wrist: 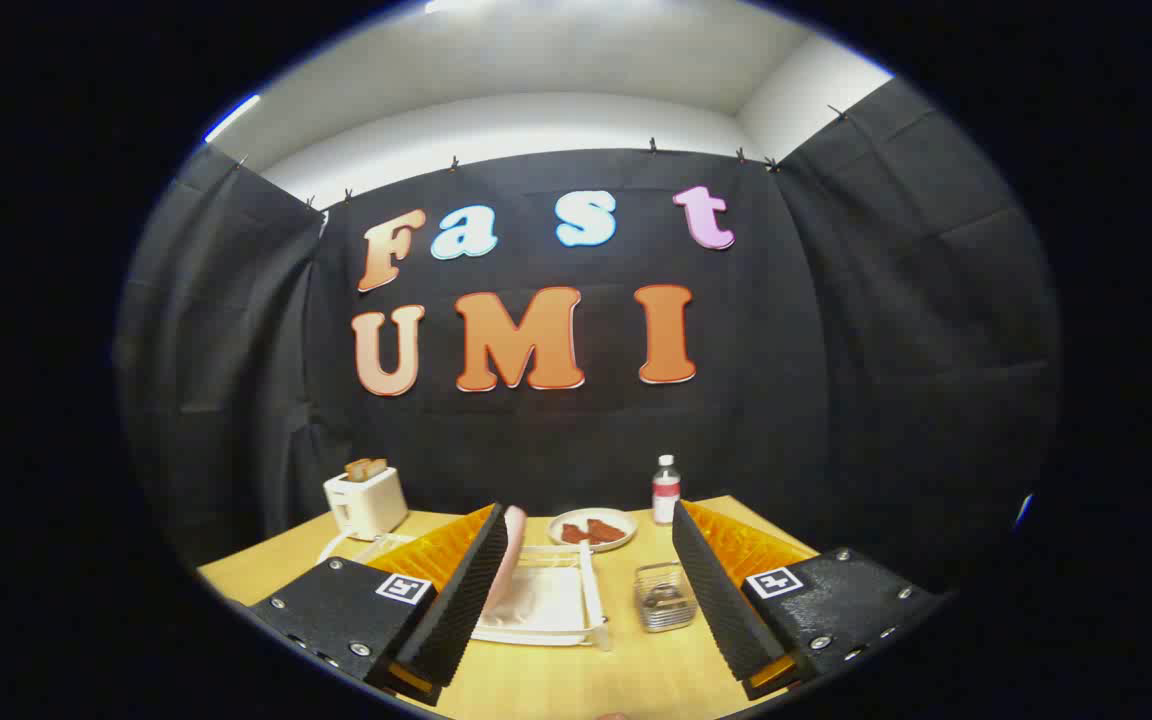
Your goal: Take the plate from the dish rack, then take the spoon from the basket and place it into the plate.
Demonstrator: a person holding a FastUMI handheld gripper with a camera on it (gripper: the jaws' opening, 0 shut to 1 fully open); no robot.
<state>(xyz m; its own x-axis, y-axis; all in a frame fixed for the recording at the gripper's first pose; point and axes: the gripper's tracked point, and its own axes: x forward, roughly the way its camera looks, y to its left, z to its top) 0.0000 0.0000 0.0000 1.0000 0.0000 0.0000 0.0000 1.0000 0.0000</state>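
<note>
Because the gripper hangs released, the pink plate stands on edge in the dish rack just ahead, hard against the left finger.

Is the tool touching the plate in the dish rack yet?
Cannot tell. In the gripper view the tool is open, and the pink plate standing in the dish rack overlaps one finger edge; no gap or contact shows plainly.

We are counting one toaster, one bottle, one dish rack holding one pink plate, one small basket, and a second plate carrying perhaps two brown pieces.
</note>
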